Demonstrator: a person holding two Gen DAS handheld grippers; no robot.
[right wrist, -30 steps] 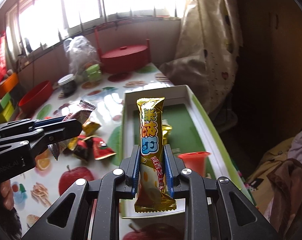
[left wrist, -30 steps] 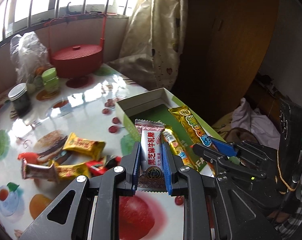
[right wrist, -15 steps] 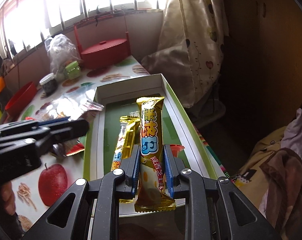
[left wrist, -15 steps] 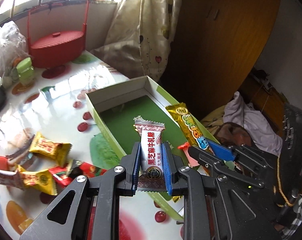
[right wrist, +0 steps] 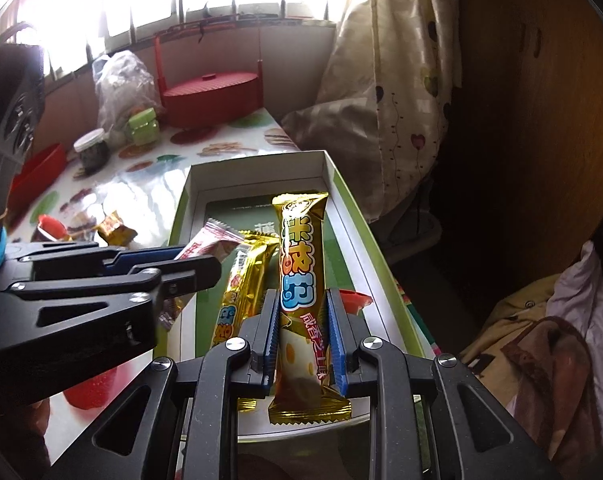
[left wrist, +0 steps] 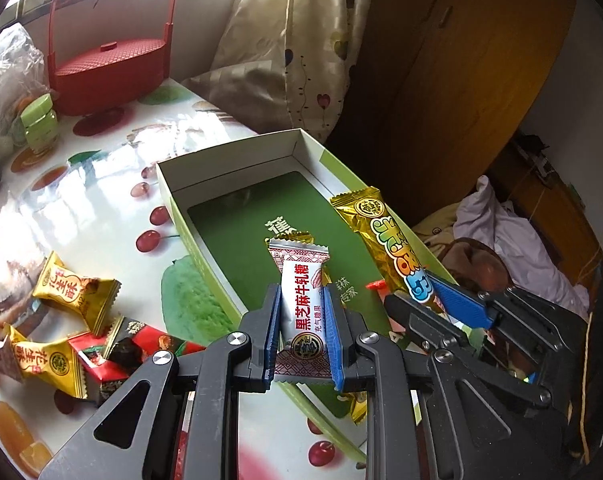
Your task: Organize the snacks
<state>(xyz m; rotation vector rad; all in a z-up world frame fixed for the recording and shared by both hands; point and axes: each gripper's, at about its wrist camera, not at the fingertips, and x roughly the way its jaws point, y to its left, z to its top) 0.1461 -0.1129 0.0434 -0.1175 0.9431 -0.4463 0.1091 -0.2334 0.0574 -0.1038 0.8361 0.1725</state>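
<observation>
My left gripper (left wrist: 301, 300) is shut on a white sesame nougat candy (left wrist: 301, 292) and holds it over the near end of the open green box (left wrist: 237, 168). My right gripper (right wrist: 303, 300) is shut on a long gold snack bar (right wrist: 301, 256), held upright over the same box (right wrist: 257, 164). The gold bar also shows in the left wrist view (left wrist: 385, 240). Another gold bar (right wrist: 241, 288) and a small red item (right wrist: 353, 298) lie inside the box. The left gripper (right wrist: 173, 260) shows at the left of the right wrist view.
Several loose yellow and red candies (left wrist: 73, 292) lie on the fruit-print table (left wrist: 81, 208) left of the box. A red lidded basket (left wrist: 109, 68), a green jar (left wrist: 41, 124) and a plastic bag (left wrist: 5, 72) stand at the back. The table edge runs just right of the box.
Both grippers have moved forward and right over the box, each still holding its snack. The loose candies now lie further left in the left wrist view.
</observation>
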